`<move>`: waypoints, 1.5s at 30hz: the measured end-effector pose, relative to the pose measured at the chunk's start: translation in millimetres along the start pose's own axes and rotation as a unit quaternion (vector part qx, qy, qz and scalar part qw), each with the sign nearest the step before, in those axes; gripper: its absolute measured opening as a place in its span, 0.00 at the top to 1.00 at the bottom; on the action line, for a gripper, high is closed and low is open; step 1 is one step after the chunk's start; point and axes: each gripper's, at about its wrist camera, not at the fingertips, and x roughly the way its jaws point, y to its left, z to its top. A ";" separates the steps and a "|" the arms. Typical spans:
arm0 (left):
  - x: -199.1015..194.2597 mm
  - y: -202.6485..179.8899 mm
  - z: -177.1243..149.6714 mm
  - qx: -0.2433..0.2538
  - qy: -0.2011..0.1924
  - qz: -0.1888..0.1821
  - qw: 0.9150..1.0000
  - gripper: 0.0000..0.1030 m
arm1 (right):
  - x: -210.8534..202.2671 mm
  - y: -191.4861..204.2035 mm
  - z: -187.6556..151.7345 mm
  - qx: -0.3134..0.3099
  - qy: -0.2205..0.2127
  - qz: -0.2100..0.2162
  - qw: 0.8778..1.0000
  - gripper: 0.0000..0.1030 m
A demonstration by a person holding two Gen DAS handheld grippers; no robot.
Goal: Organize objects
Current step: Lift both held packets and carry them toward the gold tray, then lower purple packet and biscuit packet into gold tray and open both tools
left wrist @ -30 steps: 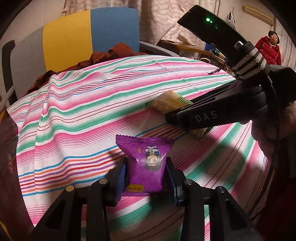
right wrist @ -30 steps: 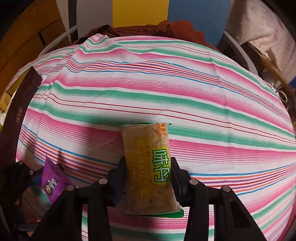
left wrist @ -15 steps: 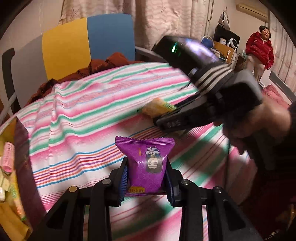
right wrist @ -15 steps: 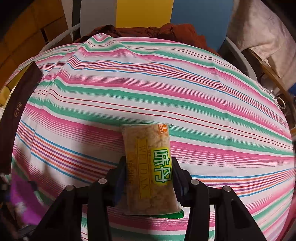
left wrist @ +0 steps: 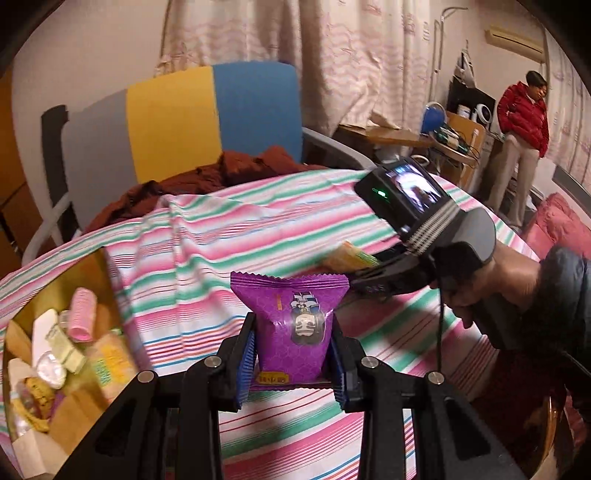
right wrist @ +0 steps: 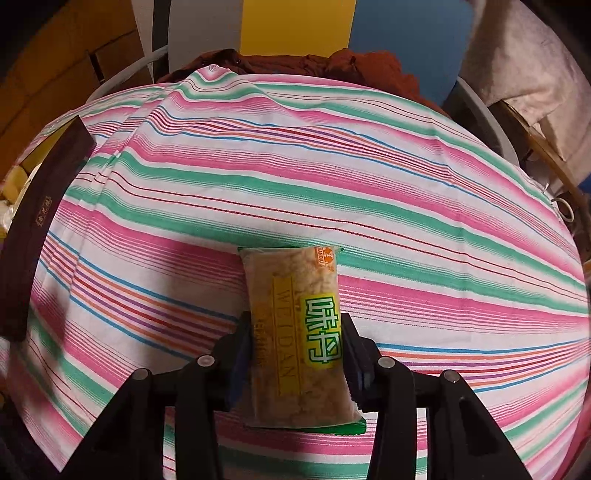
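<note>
Left wrist view: left gripper (left wrist: 291, 360) pinches a purple snack packet (left wrist: 291, 325) between its two blue-padded fingers (left wrist: 245, 363). Packet stands upright at centre frame, serrated top edge up, held above the striped tablecloth (left wrist: 207, 251).

Lower left of the frame: an open box (left wrist: 101, 277) with gold inner walls, holding mixed small packets, among them a pink roll (left wrist: 82, 314) and a white wrapper (left wrist: 42, 338). Contents partly blurred.

Right of centre: the right gripper (left wrist: 369, 275), held in a person's hand (left wrist: 495, 280); a camera unit with a lit screen and green light is strapped on top. A yellowish packet end (left wrist: 349, 256) sticks out of its fingers. Upper right background: a person in a red jacket (left wrist: 522, 114) stands near a desk.

Right wrist view: right gripper (right wrist: 295, 350) is clamped on a clear rice-cracker packet (right wrist: 295, 325) with a yellow band and green label. Packet runs lengthwise away from the camera, at lower centre, above the striped cloth. A dark box wall (right wrist: 40, 218) runs along the left edge. A chair (right wrist: 295, 26) with yellow and blue back panels sits at the top, brown cloth (right wrist: 354, 62) heaped on it.
</note>
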 end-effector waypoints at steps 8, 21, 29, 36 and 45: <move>-20.2 41.5 -8.5 -0.036 -0.011 0.029 0.999 0.67 | -2.9 0.7 -4.4 -0.001 -0.006 -0.007 1.000 0.56; -63.1 135.3 -38.7 -0.127 -0.034 0.082 0.988 0.67 | -1.7 11.8 -3.4 -0.012 -0.007 -0.040 0.999 0.57; -104.8 219.7 -81.1 -0.215 -0.045 0.159 0.963 0.67 | -3.6 27.8 4.5 -0.005 0.028 -0.064 0.998 0.58; -118.3 252.1 -113.8 -0.263 -0.038 0.178 0.948 0.67 | -25.8 84.4 10.2 -0.032 0.013 0.006 0.999 0.58; -107.9 240.0 -111.4 -0.253 -0.040 0.133 0.958 0.67 | -91.1 168.5 25.6 -0.041 -0.086 0.114 0.989 0.58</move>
